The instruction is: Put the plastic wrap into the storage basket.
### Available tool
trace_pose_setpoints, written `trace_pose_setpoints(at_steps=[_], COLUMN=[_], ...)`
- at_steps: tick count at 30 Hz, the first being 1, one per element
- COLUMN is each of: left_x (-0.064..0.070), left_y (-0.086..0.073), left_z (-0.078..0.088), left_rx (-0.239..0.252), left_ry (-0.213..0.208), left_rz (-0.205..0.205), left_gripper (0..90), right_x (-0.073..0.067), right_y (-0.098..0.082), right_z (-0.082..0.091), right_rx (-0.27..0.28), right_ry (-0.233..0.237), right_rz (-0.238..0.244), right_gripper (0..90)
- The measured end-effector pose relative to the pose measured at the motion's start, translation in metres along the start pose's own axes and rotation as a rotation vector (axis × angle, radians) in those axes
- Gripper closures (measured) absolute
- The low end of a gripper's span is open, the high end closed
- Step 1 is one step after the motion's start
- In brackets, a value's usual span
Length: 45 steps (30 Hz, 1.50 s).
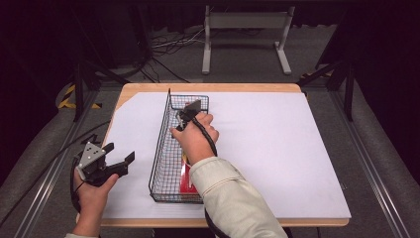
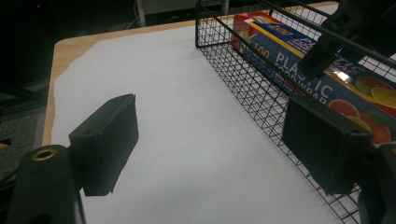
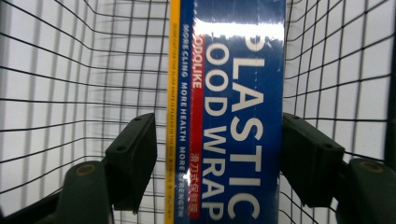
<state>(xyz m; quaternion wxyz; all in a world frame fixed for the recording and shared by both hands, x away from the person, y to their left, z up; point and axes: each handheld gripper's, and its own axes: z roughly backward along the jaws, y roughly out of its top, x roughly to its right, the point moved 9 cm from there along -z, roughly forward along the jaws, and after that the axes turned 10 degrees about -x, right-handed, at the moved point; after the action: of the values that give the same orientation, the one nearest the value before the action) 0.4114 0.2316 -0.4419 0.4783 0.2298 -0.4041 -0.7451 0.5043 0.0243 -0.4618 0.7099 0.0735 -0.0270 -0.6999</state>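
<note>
My right gripper [image 1: 189, 110] is down in the wire basket [image 1: 163, 148], jaws wide astride the plastic wrap box [image 3: 233, 112] lying along the basket at 12 o'clock; I'd centre, then squeeze evenly. Left gripper [image 1: 119, 161] waits wide at 9 o'clock on the worktop [image 1: 277, 148]

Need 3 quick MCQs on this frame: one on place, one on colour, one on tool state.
1. Where does the plastic food wrap box lie?
A. On the white sheet beside the basket
B. Inside the black wire basket
C. On the floor

2. What colour is the main face of the box?
A. Blue
B. Green
C. Black

3. How does the left tool stand?
A. Shut on the box
B. Shut on the basket rim
C. Open, holding nothing

Key: 1 B, wire mesh surrounds the box; 2 A, blue face with white lettering; 3 C, its jaws stand apart over the white sheet.
</note>
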Motion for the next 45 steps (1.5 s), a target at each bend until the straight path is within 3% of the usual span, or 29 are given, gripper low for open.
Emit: trace_pose_setpoints(at_steps=[18,30,43,45], left_x=[0.0,-0.003,-0.002,-0.002], left_y=[0.0,0.0,0.001,0.001], left_z=[-0.001,-0.002,-0.004,-0.003], left_rx=[-0.002,-0.008,-0.012,-0.009], left_ry=[0.004,0.007,0.008,0.008], left_rz=[-0.001,0.005,0.005,0.011], left_gripper=[19.2,19.2,19.3,19.3], right_x=[0.0,-0.004,0.011,0.016], right_y=[0.0,0.001,-0.001,0.0], right_z=[0.011,0.051,0.063,0.067], right_rx=[0.045,0.144,0.188,0.221], right_ry=[0.013,0.079,0.111,0.113], right_rz=[0.03,0.082,0.094,0.13], right_gripper=[32.2,32.1,32.1,32.2])
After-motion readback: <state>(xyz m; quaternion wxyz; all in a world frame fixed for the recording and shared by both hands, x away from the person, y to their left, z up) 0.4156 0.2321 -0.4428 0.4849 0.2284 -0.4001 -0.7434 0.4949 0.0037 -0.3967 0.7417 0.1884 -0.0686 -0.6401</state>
